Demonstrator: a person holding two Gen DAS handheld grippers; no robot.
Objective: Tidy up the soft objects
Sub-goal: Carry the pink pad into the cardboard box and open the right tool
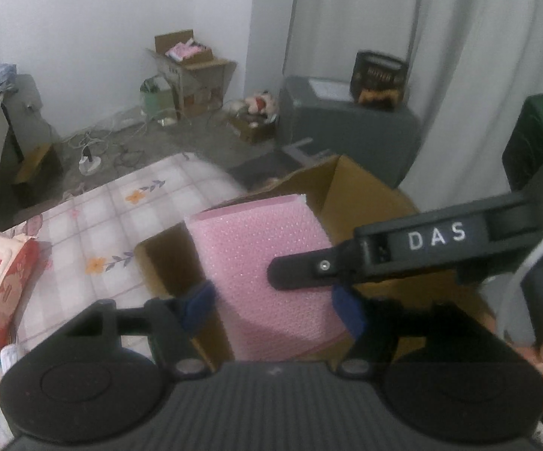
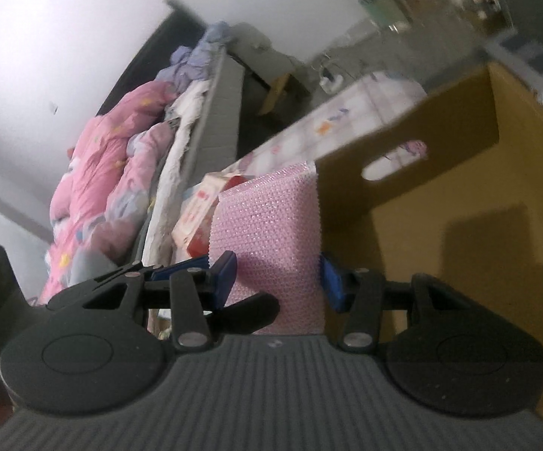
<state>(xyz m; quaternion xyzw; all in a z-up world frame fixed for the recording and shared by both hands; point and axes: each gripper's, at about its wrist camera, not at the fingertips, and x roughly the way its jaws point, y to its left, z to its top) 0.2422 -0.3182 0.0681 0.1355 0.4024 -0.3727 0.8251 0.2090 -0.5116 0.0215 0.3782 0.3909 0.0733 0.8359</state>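
A pink bubble-wrap pad (image 1: 267,263) stands between both grippers over an open cardboard box (image 1: 361,191). My left gripper (image 1: 271,304) has its blue pads on either side of the pad's lower part. My right gripper (image 2: 279,278) is closed on the pad (image 2: 271,225) with blue pads against both its sides; its finger (image 1: 309,270) crosses the pad in the left wrist view. The box (image 2: 459,173) sits to the right in the right wrist view, and its inside is mostly hidden by the pad.
A red and cream tissue pack (image 1: 0,285) lies on the floral bedsheet (image 1: 121,218) at left. A pink quilt pile (image 2: 109,188) lies beyond. A grey cabinet (image 1: 346,127), cardboard boxes (image 1: 192,64) and cables (image 1: 94,150) are on the floor behind.
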